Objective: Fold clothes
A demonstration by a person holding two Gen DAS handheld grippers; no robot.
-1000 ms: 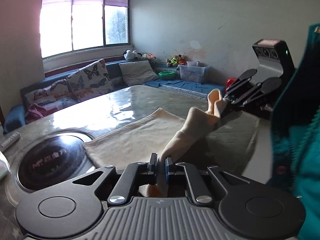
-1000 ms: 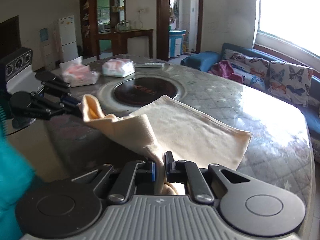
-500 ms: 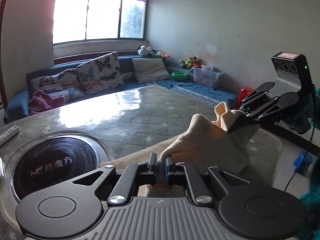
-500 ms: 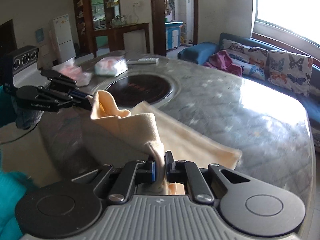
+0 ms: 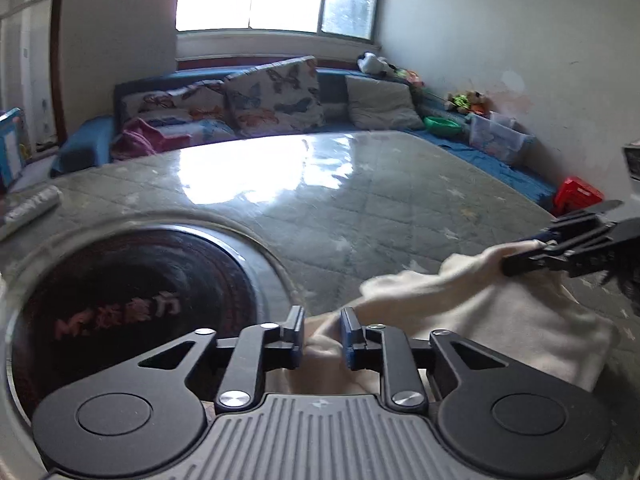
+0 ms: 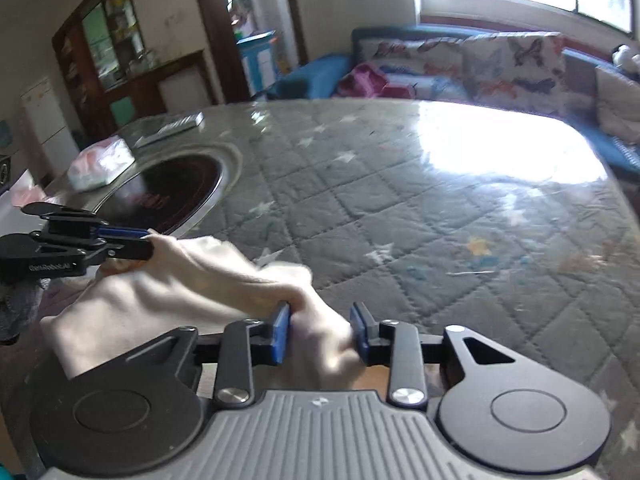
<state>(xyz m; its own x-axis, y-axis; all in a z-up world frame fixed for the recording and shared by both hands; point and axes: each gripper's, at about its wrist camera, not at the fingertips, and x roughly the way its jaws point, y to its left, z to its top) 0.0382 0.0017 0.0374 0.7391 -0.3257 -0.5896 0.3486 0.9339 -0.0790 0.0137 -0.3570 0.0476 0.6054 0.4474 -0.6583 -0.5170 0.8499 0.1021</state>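
A cream cloth [image 5: 500, 320] lies folded over on the quilted table top [image 5: 360, 200], near its front edge. My left gripper [image 5: 322, 332] is low over the cloth's left corner, its jaws apart, with a bunch of cloth loose between them. My right gripper [image 6: 320, 332] stands open at the cloth's [image 6: 160, 300] right corner, a hump of fabric in the wide gap between its blue pads. Each gripper shows in the other's view: the right gripper [image 5: 520, 256] at the far right, the left gripper [image 6: 150, 246] at the far left, both tips touching the cloth edge.
A round black hob [image 5: 120, 300] is set into the table left of the cloth. A remote [image 6: 172, 126] and tissue packs [image 6: 100, 164] lie beyond the hob [image 6: 176, 188]. A blue sofa with butterfly cushions [image 5: 272, 96] runs behind the table.
Both grippers have swung forward and down, carrying the lifted cloth edge over onto the table. Their jaws, clamped on the cloth before, have spread apart.
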